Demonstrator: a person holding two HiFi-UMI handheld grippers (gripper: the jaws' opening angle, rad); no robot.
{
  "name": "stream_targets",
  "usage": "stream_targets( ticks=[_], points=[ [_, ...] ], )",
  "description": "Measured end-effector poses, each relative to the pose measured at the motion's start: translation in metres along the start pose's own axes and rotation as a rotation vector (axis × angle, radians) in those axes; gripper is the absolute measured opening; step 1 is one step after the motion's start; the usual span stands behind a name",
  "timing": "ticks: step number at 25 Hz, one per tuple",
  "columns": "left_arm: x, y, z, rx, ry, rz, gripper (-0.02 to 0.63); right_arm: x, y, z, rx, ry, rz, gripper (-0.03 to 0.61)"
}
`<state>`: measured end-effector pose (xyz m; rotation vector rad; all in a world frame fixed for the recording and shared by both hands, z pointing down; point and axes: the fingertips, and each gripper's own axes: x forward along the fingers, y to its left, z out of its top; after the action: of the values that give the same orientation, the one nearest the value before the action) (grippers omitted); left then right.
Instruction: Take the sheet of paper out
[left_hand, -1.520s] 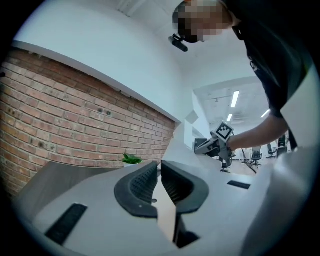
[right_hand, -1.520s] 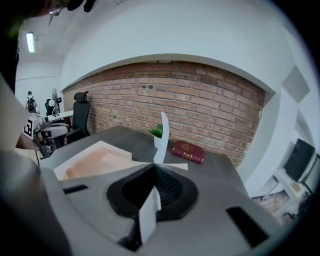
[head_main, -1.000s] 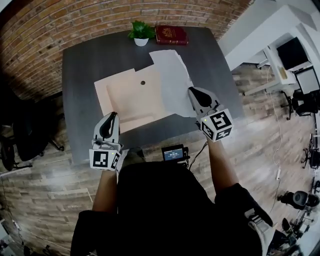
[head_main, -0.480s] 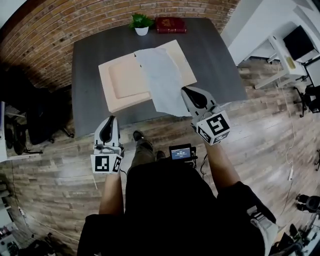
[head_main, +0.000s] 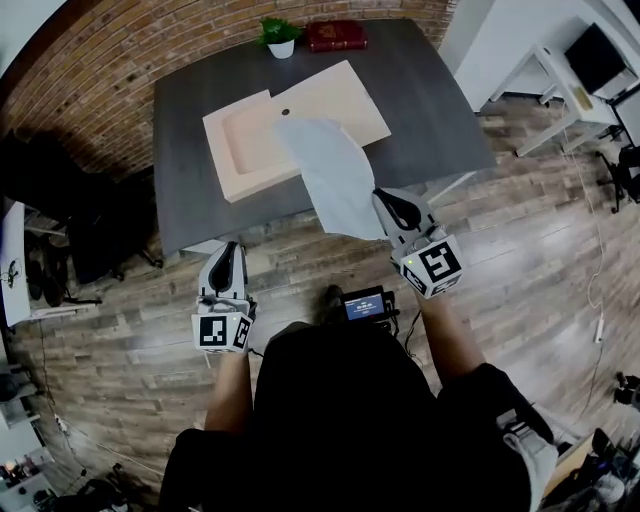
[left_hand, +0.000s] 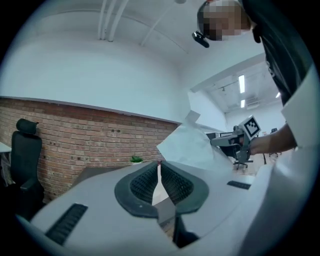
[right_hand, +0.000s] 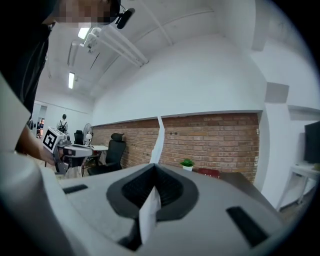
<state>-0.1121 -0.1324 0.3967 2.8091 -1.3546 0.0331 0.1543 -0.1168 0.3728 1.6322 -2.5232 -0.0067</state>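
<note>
Pale grey and thin, the sheet of paper (head_main: 335, 180) is pinched by its near corner in the right claw (head_main: 383, 200), whose jaws are closed flat on it. In the right gripper view the sheet runs edge-on between the pads and rises just ahead of the tips (right_hand: 158, 135). From that corner it stretches away in front of the claw, out over the edge of the dark surface (head_main: 420, 100) towards the open beige folder (head_main: 250, 140). I cannot tell whether its far end touches the folder or floats above it. The left claw (head_main: 228, 252) is well off to the side of the sheet, level, with its jaws drawn together on nothing. From its own view the paper (left_hand: 192, 147) billows up and to the right of its tips. A potted plant (head_main: 280, 35) and a red book (head_main: 337, 35) sit far beyond both claws at the back of the surface. I judge the sheet to be very light and limp. Held by one corner it will sag, flap and crease, and a sharp tug could tear it. A firm pinch well in from the edge suits it best, with the free claw taking the opposite edge if it needs steadying.
</note>
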Motion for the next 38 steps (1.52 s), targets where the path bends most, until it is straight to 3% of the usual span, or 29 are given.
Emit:
stream_targets(
  ticks=[7, 12, 22, 30, 38],
  points=[
    [-0.044, -0.011, 0.003, -0.027, -0.037, -0.057, 0.014, -0.037, 0.052, -0.011, 0.001, 0.029, -0.055, 0.005],
    [-0.107, -0.021, -0.003, -0.049, -0.03, -0.088, 0.014, -0.071, 0.111, -0.009, -0.01, 0.048, -0.059, 0.005],
    [-0.235, -0.015, -0.027, -0.095, -0.038, -0.043, 0.014, -0.121, 0.215, -0.031, -0.023, 0.099, -0.045, 0.005],
    [-0.272, -0.035, -0.035, -0.133, -0.04, -0.023, 0.014, -0.16, 0.237, -0.037, 0.01, 0.097, -0.034, 0.005],
    [-0.259, -0.067, -0.023, -0.097, -0.035, 0.046, 0.014, -0.186, 0.209, -0.041, 0.01, 0.056, -0.016, 0.005]
  ],
)
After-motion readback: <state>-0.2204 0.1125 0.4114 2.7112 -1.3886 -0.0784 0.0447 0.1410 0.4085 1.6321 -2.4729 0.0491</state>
